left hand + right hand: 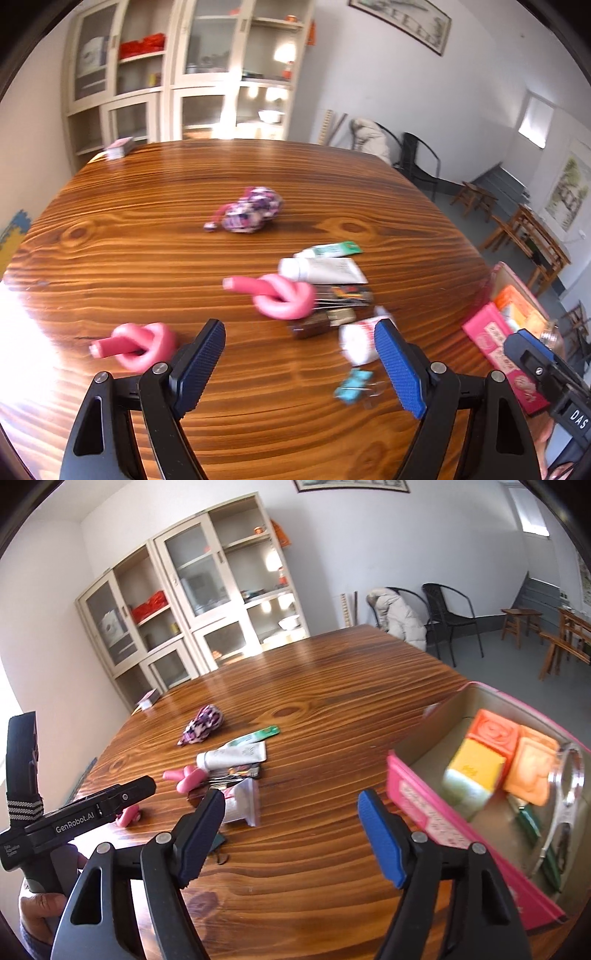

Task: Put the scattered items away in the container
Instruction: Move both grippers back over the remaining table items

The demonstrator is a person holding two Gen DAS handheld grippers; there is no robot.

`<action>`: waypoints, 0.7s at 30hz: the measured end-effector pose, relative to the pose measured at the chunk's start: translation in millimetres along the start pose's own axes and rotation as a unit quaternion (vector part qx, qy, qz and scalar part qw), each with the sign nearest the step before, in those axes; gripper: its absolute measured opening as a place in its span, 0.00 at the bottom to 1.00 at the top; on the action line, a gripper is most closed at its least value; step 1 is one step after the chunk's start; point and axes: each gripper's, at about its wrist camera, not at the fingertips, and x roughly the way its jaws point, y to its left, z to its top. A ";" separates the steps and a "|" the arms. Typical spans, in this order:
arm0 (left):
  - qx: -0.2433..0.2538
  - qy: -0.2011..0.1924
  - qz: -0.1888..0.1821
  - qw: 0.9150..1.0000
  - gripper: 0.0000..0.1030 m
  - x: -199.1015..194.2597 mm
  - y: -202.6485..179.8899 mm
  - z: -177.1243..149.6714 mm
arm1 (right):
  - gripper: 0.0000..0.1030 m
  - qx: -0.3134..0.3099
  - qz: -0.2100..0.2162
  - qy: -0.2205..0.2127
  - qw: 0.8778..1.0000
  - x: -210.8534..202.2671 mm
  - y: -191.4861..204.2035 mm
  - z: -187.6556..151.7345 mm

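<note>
Container (417, 805) sits lower right, handy for drops; I hold both the left gripper (299, 369) and right gripper (291, 834) agape, empty, above scattered items (325, 291).

Motion blurred the turquoise clip (353, 384) and white packet (357, 341); the pink box (424, 814) was cut off at the right edge.

Daylight floods in from my nine o'clock, burning a white glare onto the table (258, 177) in the left wrist view. Motion blur smears that picture. Both views bow at the edges, corners vignetted black.
</note>
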 end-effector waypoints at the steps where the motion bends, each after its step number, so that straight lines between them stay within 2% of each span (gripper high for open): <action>1: -0.008 -0.003 0.008 1.000 0.82 -1.8 10.3 -0.5 | 0.76 -0.002 0.005 0.006 1.000 4.9 4.8 1.2; 6: -0.054 -0.016 0.049 0.997 0.82 -5.8 59.5 -2.7 | 0.76 -0.019 0.026 0.035 0.999 28.9 26.9 12.0; 12: -0.112 -0.019 0.063 0.992 0.82 -9.5 108.5 -9.0 | 0.76 -0.039 0.051 0.042 0.997 49.2 55.0 12.5; 17: -0.138 -0.013 0.085 0.987 0.82 -8.1 134.2 -17.0 | 0.76 -0.037 0.095 0.072 0.992 70.5 59.7 -4.4; 19: -0.148 -0.007 0.086 0.985 0.82 -5.5 139.4 -20.5 | 0.76 -0.045 0.102 0.090 0.990 76.1 60.6 -9.4; 21: -0.149 -0.009 0.087 0.985 0.82 -3.9 139.6 -22.2 | 0.76 -0.055 0.099 0.090 0.989 75.7 60.5 -11.2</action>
